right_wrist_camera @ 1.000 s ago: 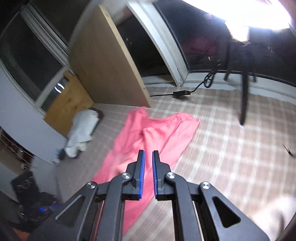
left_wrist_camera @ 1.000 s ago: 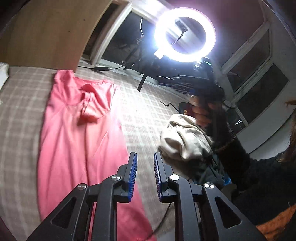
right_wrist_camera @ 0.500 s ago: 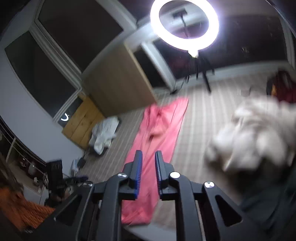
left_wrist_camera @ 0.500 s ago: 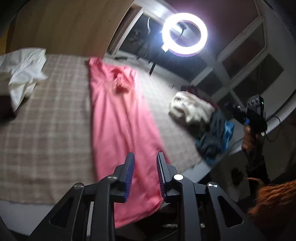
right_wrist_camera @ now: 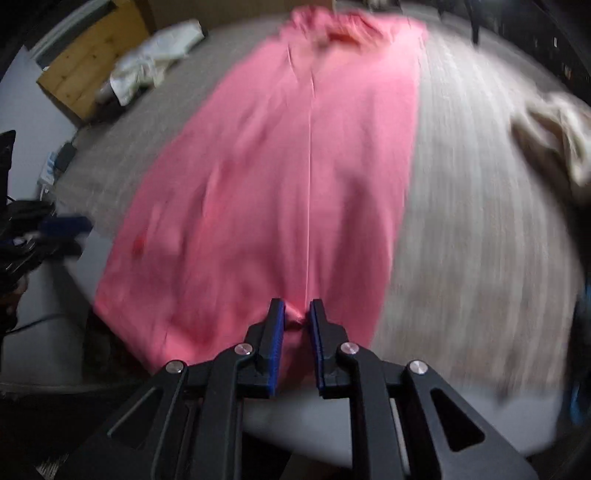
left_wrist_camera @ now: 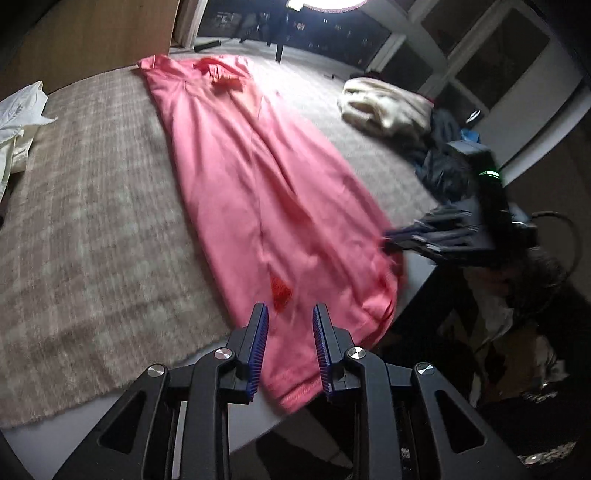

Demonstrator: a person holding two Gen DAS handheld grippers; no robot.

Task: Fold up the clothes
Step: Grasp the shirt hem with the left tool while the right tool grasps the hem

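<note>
A long pink garment (left_wrist_camera: 258, 177) lies flat lengthwise on a bed's beige checked blanket (left_wrist_camera: 92, 229), its hem hanging over the near edge. My left gripper (left_wrist_camera: 290, 332) hovers open over the hem's near left part, with pink cloth showing in the gap and the pads not pressing it. In the right wrist view the pink garment (right_wrist_camera: 295, 166) fills the middle. My right gripper (right_wrist_camera: 297, 317) stands over the hem near the centre seam, its jaws a narrow gap apart with a pink wrinkle between the tips. The right gripper (left_wrist_camera: 424, 236) appears blurred at the hem's right side.
A white cloth (left_wrist_camera: 18, 122) lies at the blanket's left. A cream garment pile (left_wrist_camera: 384, 103) and dark and blue clothes (left_wrist_camera: 443, 162) sit at the right. A wooden board (left_wrist_camera: 92, 33) stands behind. The bed's near edge (left_wrist_camera: 258, 413) is just under the left gripper. A wooden cabinet (right_wrist_camera: 85, 66) is far left.
Both grippers have come down toward the pink garment's near hem. The right one swung from the cream pile over to the pink cloth. Both jaws stand slightly wider.
</note>
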